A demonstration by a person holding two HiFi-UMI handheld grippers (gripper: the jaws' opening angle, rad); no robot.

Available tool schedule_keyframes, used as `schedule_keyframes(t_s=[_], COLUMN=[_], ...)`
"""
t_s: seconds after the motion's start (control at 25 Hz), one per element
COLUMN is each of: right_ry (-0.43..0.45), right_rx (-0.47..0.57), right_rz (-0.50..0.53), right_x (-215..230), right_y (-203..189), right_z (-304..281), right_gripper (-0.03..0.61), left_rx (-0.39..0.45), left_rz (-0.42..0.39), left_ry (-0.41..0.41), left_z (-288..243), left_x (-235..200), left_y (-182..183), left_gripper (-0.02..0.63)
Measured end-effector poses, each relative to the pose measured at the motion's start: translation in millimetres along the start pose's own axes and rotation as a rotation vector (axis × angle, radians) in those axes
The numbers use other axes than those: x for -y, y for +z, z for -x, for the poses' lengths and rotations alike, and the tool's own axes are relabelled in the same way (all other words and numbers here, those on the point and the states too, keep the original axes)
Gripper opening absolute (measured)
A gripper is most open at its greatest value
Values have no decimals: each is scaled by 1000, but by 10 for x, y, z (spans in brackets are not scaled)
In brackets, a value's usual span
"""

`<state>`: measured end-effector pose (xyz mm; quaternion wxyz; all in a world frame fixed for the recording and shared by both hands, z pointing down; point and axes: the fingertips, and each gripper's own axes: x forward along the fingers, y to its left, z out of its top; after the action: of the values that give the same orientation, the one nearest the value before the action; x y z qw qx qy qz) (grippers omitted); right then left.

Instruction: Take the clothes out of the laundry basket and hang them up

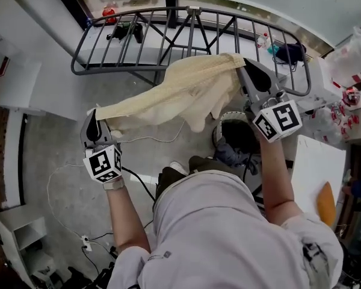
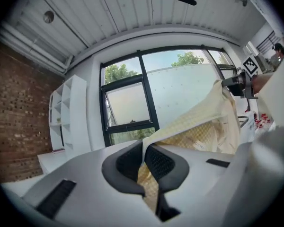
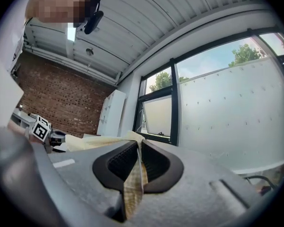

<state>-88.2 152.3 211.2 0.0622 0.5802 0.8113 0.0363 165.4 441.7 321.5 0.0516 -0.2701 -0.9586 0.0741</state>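
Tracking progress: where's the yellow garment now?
Head view: the yellow garment hangs stretched between the left tool and right tool, just before the drying rack.

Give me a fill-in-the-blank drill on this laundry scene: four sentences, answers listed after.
The left hand-held gripper and the right hand-held gripper are both ____ on one garment.
That garment is pale ____ in colour.
In the head view, the laundry basket shows just below the ____ hand-held gripper.
The grey metal frame beyond the garment is a drying ____.
Missing words: shut; yellow; right; rack.
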Motion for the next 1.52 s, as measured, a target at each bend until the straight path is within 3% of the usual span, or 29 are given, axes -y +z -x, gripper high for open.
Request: schedule_keyframes(t_s=[0.2,0.4,0.68,0.92,1.08,1.24,1.52], right_ry=[-38,-100,-124,-130,-160,-188,-259], right_rx=[-42,-46,-56,-30,-20,-35,-64], right_rz=[2,36,116,131,91,41,41], right_x=[-146,-73,331,884,1297,1617,2129], right_y=[-239,-303,-505,-571,-622,-821,-930], right_z=[-247,-468,-1044,-1711,-2149,-2522,-2972], right_gripper=[34,34,34,34,34,34,34], left_rx=[65,106,130,165,181,159,122], left_rz=[-109,-187,-250,-309,-316,-292,-249], left_ry=[62,76,102,104,99,67,-22], left_z=[-99,-340,-1011,-1936,-2572,-3176,-4128], left_x=[-461,-608,-667,-734,-733,-697,-605], left_y=[288,499,674,1042,1239,1182,1200], left_gripper=[5,5,5,5,5,5,5])
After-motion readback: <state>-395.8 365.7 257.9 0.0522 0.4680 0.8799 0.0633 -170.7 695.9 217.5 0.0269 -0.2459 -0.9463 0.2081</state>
